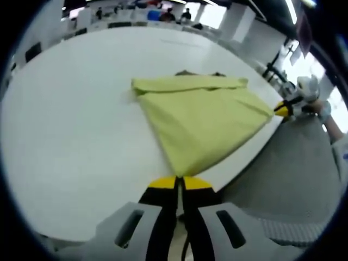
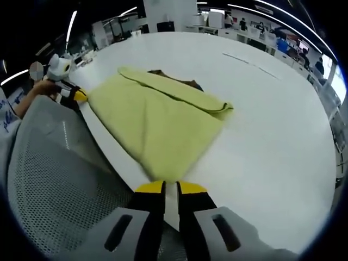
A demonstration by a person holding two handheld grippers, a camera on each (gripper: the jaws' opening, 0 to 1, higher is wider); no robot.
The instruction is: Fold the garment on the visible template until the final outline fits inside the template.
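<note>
One yellow-green garment point(image 1: 204, 117) lies on the white table point(image 1: 70, 119), its near edge at the table's rim and its far edge turned over in a band, so at least one fold looks done (a dark strip point(image 2: 174, 78) peeks out behind it, perhaps the template, too little shown to tell). Whether the outline fits yet I cannot judge. Two grippers: the left gripper point(image 1: 179, 184) has its jaws clenched on one near corner of the garment, the right gripper point(image 2: 170, 188) clenched on the other; next fold seems pending
</note>
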